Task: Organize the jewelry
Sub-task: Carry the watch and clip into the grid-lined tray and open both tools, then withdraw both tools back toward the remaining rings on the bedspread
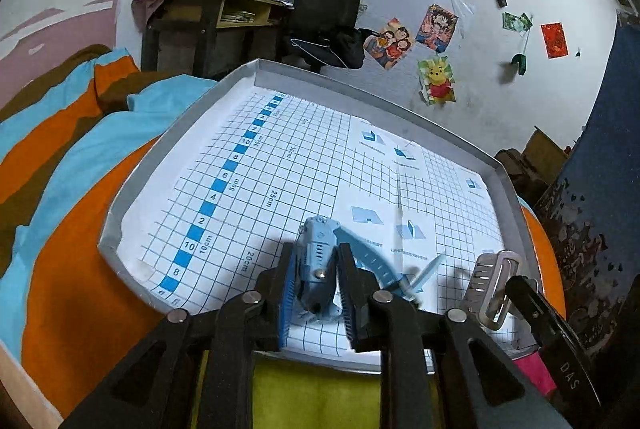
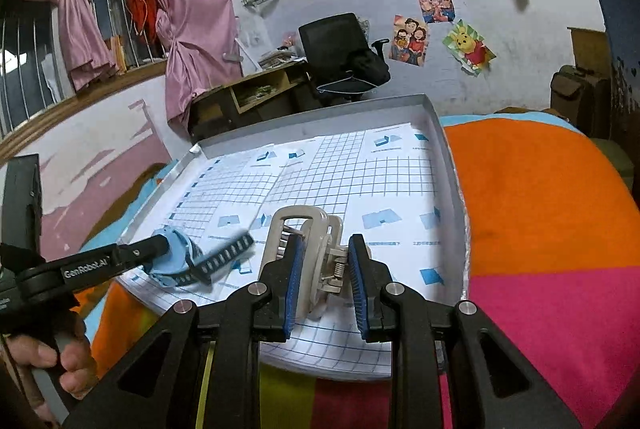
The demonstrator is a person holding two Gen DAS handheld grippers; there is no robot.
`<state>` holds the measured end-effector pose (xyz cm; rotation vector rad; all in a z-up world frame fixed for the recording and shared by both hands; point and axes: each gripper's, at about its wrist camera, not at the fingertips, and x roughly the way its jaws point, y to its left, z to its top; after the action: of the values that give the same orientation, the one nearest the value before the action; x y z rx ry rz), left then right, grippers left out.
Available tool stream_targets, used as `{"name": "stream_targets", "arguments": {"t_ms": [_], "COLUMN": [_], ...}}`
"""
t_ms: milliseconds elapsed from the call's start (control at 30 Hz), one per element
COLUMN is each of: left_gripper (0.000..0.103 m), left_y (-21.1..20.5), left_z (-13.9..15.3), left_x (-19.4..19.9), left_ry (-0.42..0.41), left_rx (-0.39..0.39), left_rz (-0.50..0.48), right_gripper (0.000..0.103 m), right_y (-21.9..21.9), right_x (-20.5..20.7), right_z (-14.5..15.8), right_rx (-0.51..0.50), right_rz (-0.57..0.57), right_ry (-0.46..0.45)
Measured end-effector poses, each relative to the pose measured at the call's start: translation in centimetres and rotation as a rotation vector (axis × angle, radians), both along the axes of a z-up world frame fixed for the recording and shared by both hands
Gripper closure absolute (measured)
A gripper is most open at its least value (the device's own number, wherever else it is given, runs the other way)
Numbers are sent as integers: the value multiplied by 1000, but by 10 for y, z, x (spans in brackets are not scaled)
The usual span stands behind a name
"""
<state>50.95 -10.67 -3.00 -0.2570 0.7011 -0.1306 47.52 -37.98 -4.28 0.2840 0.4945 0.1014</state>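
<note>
1. Left hand-held gripper: blue-padded fingers clamped on a light-blue watch, gripping its case from both sides; strap trails to the right over the tray.
2. Right hand-held gripper: fingers closed on the spring hinge of a pale beige hair claw clip, held just above the tray's near edge.
3. Side view from the right wrist: watch in the left gripper's tip, its dark-looking perforated strap blurred. A person's hand grips the handle at lower left.
4. Tray: shallow, grey rim, lined with white blue-gridded paper; I see nothing loose lying in it.
5. Tray rests on a bed under an orange, blue and pink blanket.
6. Beyond: black office chair, pink curtain, posters on the wall.
</note>
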Motion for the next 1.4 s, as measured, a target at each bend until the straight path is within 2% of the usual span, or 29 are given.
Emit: {"name": "stream_targets", "arguments": {"t_ms": [33,67,100,133,167,233,300,433,533,667,800,967,1133,1400], "left_gripper": [71,67,52,32,26,25,22,6,2,0,0,0,0,0], "left_y": [0,1,2,4,6,11,13,22,31,44,52,63,76,86], "left_z": [1,3,5,9,12,21,28,50,67,83,91,93,90,75], "left_x": [-3,-8,-12,-18,-24,-40,-51,-93,-131,-181,-234,-298,-346,-411], "left_ry": [-5,-18,-33,-54,-77,-126,-139,-214,-267,-318,-361,-410,-413,-368], "left_rx": [13,17,14,7,2,3,13,23,25,34,57,92,86,88], "left_rz": [16,27,34,41,54,76,71,83,91,107,102,91,103,87], "right_gripper": [77,66,60,53,53,53,52,33,29,13,11,7,7,6], "right_y": [-1,-2,-3,-4,-5,-7,-10,-7,-2,7,18,28,37,46], "right_x": [-1,-2,-5,-8,-11,-21,-35,-73,-105,-155,-217,-275,-333,-401], "right_z": [0,1,1,3,6,12,21,48,67,87,101,115,117,96], "right_rx": [2,11,15,16,15,8,5,-18,-42,-55,-88,-117,-124,-109], "right_rz": [-2,-5,-14,-21,-26,-45,-63,-69,-71,-74,-55,-40,-24,-28], "right_ry": [2,-1,-8,-18,-26,-41,-67,-135,-178,-221,-277,-324,-340,-302]}}
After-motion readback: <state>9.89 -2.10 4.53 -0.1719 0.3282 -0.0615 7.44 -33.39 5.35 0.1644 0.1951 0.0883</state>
